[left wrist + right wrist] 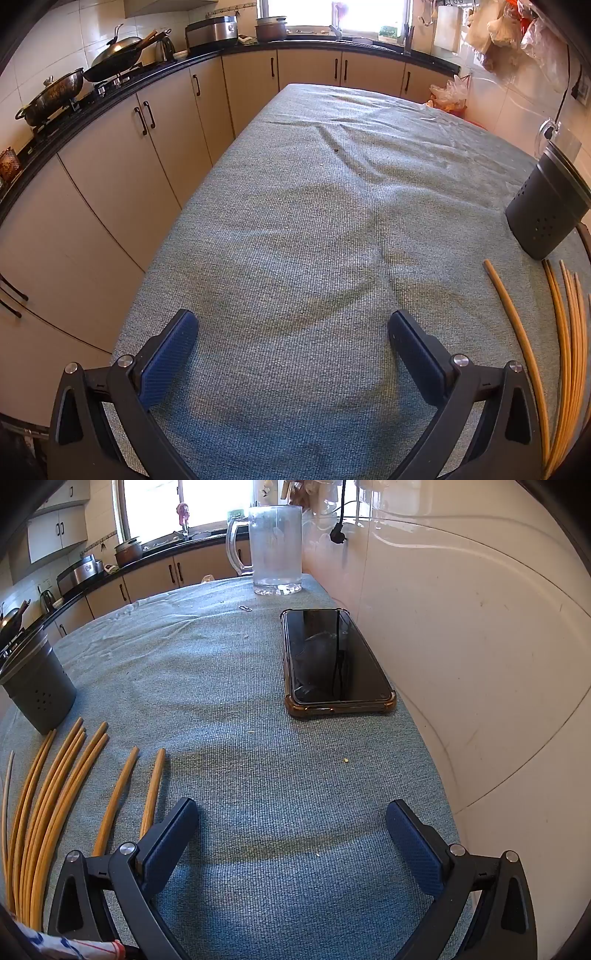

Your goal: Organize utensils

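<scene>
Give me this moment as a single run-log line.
left gripper open, empty | right gripper open, empty | chopsticks loose on cloth | dark holder upright beyond them | none picked yet

Bright daylight from the blown-out window (334, 14) washes the sharp, fisheye-bent views, with dark vignetted corners.

table's covered in a rough woven grey-blue cloth (314, 221), kinda ribbed and matt. chopsticks (55, 794) look like smooth yellow wood or bamboo, holder (38, 686) is matt dark plastic with little holes, phone (332, 657) is glossy glass in a clear rubbery case, mug (275, 550) frosted glass
</scene>
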Demonstrator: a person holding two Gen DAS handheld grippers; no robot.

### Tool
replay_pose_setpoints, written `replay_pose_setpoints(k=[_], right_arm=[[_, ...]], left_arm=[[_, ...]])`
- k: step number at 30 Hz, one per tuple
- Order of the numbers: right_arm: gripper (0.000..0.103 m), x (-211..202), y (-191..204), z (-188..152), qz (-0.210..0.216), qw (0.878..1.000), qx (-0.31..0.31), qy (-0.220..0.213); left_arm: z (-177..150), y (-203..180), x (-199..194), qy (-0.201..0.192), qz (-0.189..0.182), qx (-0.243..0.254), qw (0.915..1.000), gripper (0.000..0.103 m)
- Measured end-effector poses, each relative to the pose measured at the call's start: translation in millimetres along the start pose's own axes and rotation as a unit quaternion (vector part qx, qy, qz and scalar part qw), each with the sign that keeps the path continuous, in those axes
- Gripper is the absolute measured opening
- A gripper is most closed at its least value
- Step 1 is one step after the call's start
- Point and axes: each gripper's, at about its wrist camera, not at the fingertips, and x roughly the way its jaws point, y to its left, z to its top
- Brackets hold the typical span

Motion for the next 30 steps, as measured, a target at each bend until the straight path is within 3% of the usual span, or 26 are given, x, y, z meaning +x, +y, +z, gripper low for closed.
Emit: replay_pose_setpoints(k=[9, 15, 22, 30], right_arm=[[0.103, -2, 3, 0, 0.001, 1.000, 0.002, 0.021], [0.103, -1, 2, -4, 0.000, 1.000, 0.009, 0.025], [0.098, -41, 2, -27, 0.000, 0.999, 0.045, -0.006], [0.098, -120, 31, -44, 0.002, 0.993, 0.041, -0.113]], left_arm=[[-4, 1, -3, 0.005, 0.001, -0.005, 1.0000, 0.103], [-20, -14, -39, -0.011, 0.022, -0.011, 0.9996, 0.103], [-29, -37, -124, -0.104, 0.012, -0.027, 0.9941, 0.103], [-36, -77, -185, -0.186, 0.036, 0.011, 0.9818, 0.103]])
